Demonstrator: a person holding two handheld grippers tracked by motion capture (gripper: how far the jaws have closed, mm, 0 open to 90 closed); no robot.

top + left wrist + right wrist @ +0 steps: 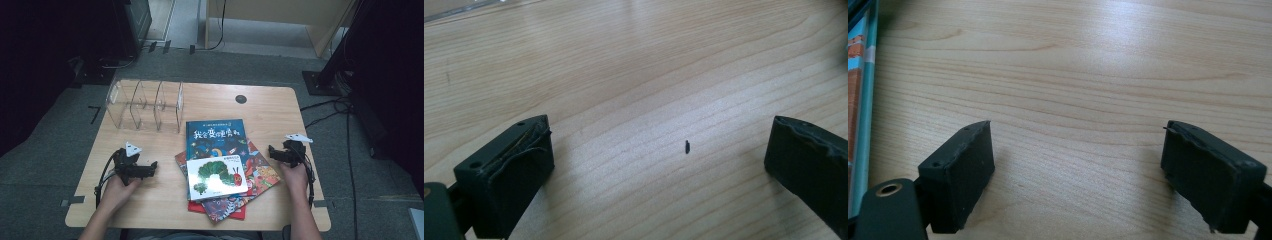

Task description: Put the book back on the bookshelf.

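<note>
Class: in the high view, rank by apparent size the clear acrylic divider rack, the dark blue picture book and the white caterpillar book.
1. Clear acrylic divider rack
2. Dark blue picture book, partly covered
3. White caterpillar book

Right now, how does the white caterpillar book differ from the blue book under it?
The white caterpillar book lies on top of the pile, nearest the person; the blue book lies beneath, reaching farther toward the clear rack. The caterpillar book is smaller and wider than tall; the blue book looks larger. Both lie flat, covers up.

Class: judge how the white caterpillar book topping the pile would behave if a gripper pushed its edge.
The caterpillar book looks flat and stiff, so it would probably slide rather than bend. Resting on the red patterned book, it may skid off or drag that along.
</note>
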